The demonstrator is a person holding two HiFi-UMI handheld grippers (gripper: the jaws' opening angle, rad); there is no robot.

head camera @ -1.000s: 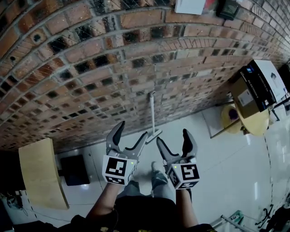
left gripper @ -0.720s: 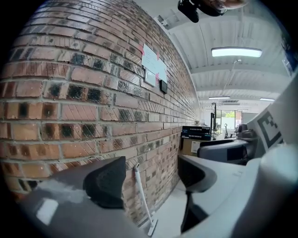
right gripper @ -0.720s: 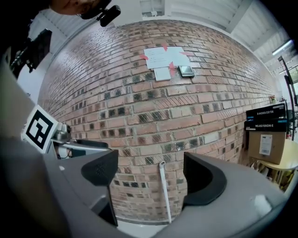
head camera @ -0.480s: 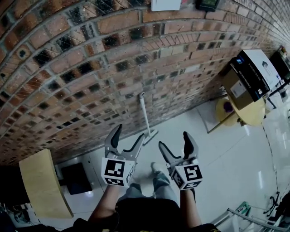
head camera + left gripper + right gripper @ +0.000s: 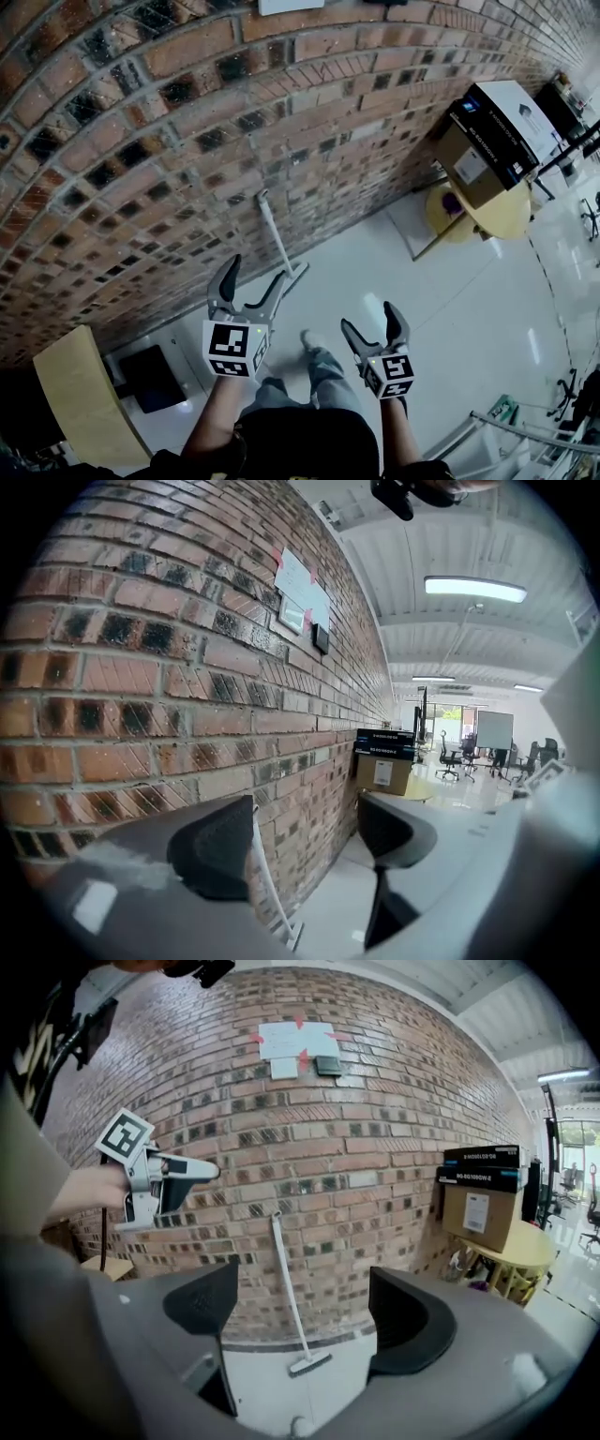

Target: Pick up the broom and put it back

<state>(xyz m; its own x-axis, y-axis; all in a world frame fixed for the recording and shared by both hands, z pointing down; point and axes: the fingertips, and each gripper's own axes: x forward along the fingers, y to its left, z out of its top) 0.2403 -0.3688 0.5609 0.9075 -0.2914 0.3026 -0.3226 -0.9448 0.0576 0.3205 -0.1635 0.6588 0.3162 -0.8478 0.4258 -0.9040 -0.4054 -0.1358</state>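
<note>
Head view, looking steeply down: a person's forearms hold two hand-held grippers over a glossy white floor (image 5: 450, 309). The left hand-held gripper (image 5: 253, 272) has its jaws apart with nothing between them. The right hand-held gripper (image 5: 369, 319), lower in the picture, is also spread and empty. Beyond them, a white long-handled broom (image 5: 277, 234) leans on a red-brown brick wall (image 5: 187, 112), its head on the floor at the wall's foot, apart from both grippers. To the right, a brown cardboard box (image 5: 469, 164) sits on a small round yellow counter (image 5: 497, 220).

Left gripper view: the two dark jaws stand open and hold nothing. The broom's white handle (image 5: 269, 874) shows past the left jaw, against the brick wall (image 5: 141, 667).

Right gripper view: the jaws are wide apart and empty. The broom (image 5: 288, 1288) is framed in the gap, farther off, tilted against the wall under white papers (image 5: 295, 1044) pinned to the bricks. The left hand-held gripper (image 5: 159, 1180) appears at upper left.
</note>
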